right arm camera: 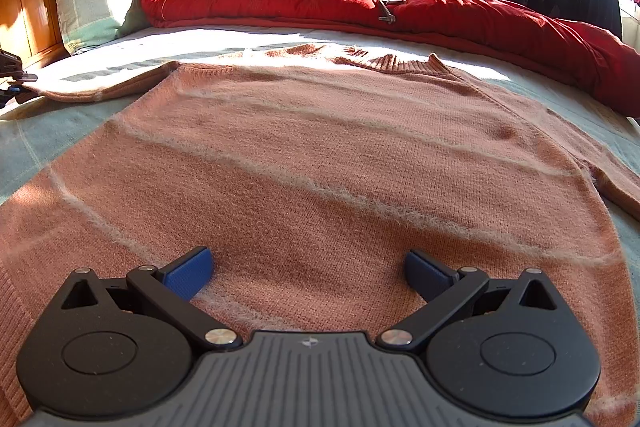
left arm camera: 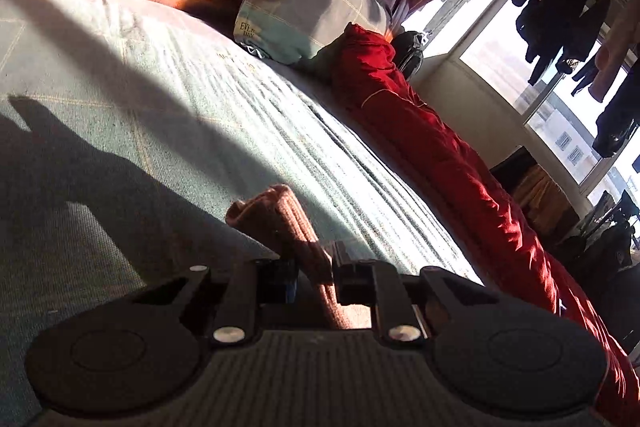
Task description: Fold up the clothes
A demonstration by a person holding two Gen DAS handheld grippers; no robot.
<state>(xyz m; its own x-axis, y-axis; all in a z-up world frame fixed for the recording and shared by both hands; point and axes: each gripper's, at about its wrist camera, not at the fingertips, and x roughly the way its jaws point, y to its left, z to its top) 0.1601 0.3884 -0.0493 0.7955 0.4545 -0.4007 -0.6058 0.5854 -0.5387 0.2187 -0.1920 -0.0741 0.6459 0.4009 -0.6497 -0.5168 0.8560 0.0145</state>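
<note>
**Q:** Left tongs (left arm camera: 314, 281) first — what have you got there?

**A:** You have them clamped on the ribbed cuff (left arm camera: 276, 223) of the sweater's sleeve, lifted clear of the green bedsheet (left arm camera: 120, 131). The pads pinch the knit close to its end, which looks like a thin hold. Carry it low and slowly so it doesn't slip.

**Q:** And your right tongs (right arm camera: 308, 275)?

**A:** They stand wide apart, holding nothing, poised over the lower body of the orange striped sweater (right arm camera: 320, 147). It lies spread flat on the bed, collar (right arm camera: 394, 62) toward the red quilt (right arm camera: 360, 3).

**Q:** So how should you fold well from here?

**A:** I'd say bring the sleeve across the chest in one smooth arc and lay it parallel to a pale stripe. You could rest the right tongs on the body to keep it from dragging. Watch for bunching at the shoulder before letting go.
</note>
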